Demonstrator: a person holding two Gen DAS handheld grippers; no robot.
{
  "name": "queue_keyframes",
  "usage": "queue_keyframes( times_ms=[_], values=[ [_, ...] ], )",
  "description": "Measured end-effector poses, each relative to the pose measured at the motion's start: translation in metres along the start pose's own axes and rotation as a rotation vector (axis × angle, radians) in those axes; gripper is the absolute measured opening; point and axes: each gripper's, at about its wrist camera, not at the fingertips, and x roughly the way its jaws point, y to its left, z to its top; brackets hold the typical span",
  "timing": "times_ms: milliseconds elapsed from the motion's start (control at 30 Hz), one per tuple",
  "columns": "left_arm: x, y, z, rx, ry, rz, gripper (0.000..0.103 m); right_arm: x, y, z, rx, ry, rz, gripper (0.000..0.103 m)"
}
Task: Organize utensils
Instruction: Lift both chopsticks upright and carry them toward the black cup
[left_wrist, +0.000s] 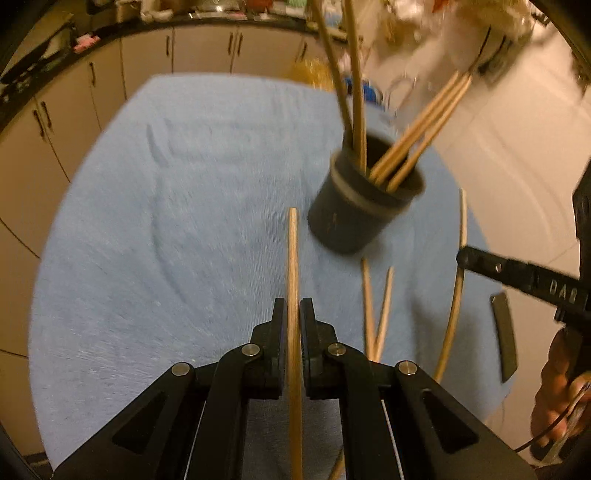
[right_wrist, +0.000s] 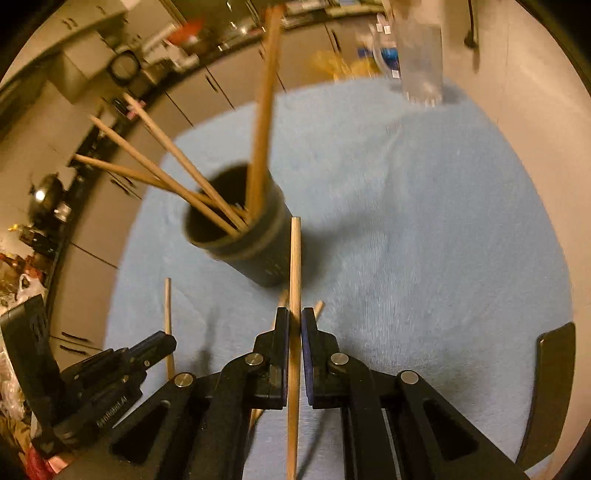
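Observation:
My left gripper (left_wrist: 293, 304) is shut on a wooden chopstick (left_wrist: 293, 254) that sticks out past the fingertips above the blue cloth (left_wrist: 166, 221). My right gripper (right_wrist: 295, 314) is shut on another chopstick (right_wrist: 295, 266). A dark cup (left_wrist: 354, 218) (right_wrist: 258, 254) stands on the cloth ahead of both, with several chopsticks leaning in it. Two loose chopsticks (left_wrist: 375, 310) lie crossed on the cloth between the grippers. In the left wrist view the right gripper (left_wrist: 466, 258) comes in from the right with its chopstick (left_wrist: 456, 295). The left gripper (right_wrist: 166, 338) shows at lower left in the right wrist view.
The cloth covers a round table. A clear plastic container (right_wrist: 421, 55) stands at its far edge. A dark flat object (right_wrist: 550, 387) (left_wrist: 504, 339) lies at the cloth's near right edge. Kitchen cabinets (left_wrist: 147, 55) and a cluttered counter run behind the table. A hand (left_wrist: 557, 391) holds the right gripper.

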Motion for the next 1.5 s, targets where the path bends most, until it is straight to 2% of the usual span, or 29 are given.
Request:
queue_keyframes(
  times_ms=[133,267,767,1500],
  values=[
    [-0.031,-0.009,0.004,-0.005,-0.076,0.008,0.006,-0.024,0.013,-0.002,-0.024,-0.084,0.03,0.006],
    [-0.046,-0.01,0.005,-0.007,-0.099,0.03,0.006,-0.034,0.027,-0.003,-0.05,-0.116,0.047,0.006],
    [-0.068,-0.021,-0.012,-0.004,-0.16,0.08,0.006,-0.052,0.028,-0.004,-0.084,-0.151,0.089,0.006],
    [-0.099,-0.025,-0.025,-0.008,-0.212,0.097,0.006,-0.063,0.03,-0.006,-0.095,-0.176,0.113,0.006]
  ],
)
